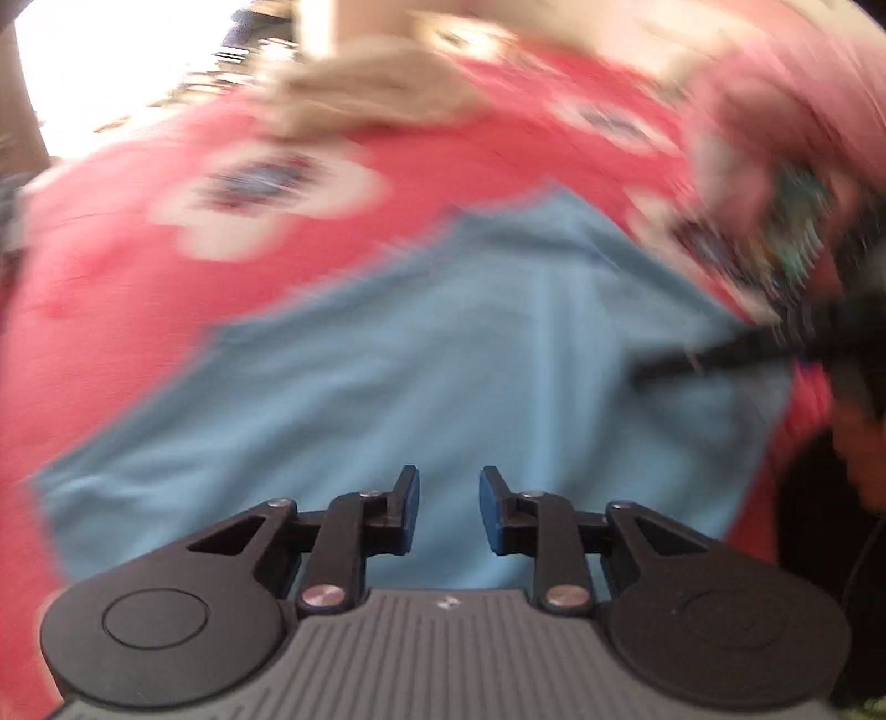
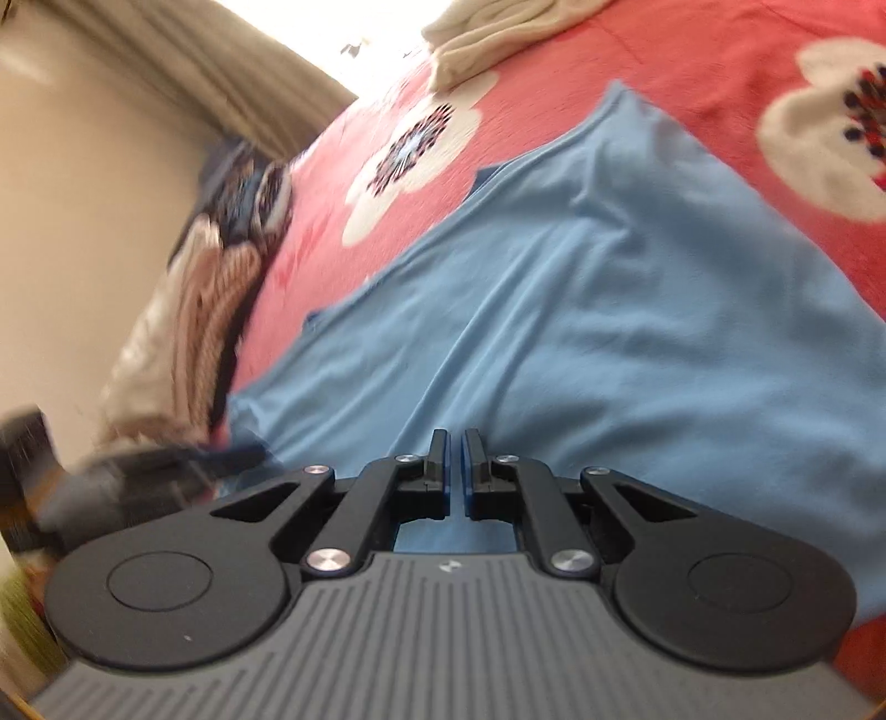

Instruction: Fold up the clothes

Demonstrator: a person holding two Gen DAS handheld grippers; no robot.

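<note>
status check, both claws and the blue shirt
Left claw open, nothing between pads. Right claw shut, empty. Blue shirt lying wrinkled on the red floral bedspread. Nothing blocking.

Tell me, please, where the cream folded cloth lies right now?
In the right wrist view, the cream folded cloth lies at the top edge on the red floral bedspread, beyond the blue garment.

Ahead of me: blue garment [image 2: 581,310] lying low and wrinkled on the red floral bedspread [image 2: 692,72], open above. Obstacles: cream folded cloth [image 2: 487,33] at far edge; heaped clothes [image 2: 221,260] along my left edge.
</note>
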